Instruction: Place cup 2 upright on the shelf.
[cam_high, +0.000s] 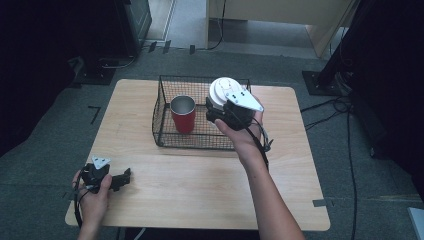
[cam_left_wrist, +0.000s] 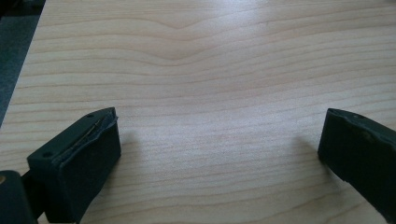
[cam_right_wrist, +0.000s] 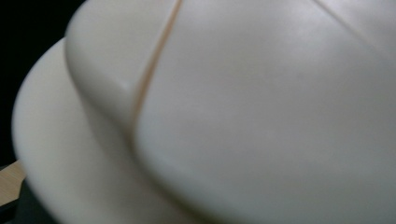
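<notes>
Above the wire basket (cam_high: 165, 127), the right gripper's (cam_high: 220, 111) fingers are clamped on the white lid (cam_high: 221, 91).

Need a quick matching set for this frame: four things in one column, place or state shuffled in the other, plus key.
1. red metal cup
2. white round plastic lid
3. left gripper
4. black wire basket

A. open, low over bare table
B. held by the right gripper, above the basket
C. upright inside the basket
D. sits mid-table on pale wood

Pairs: 1-C, 2-B, 3-A, 4-D
</notes>
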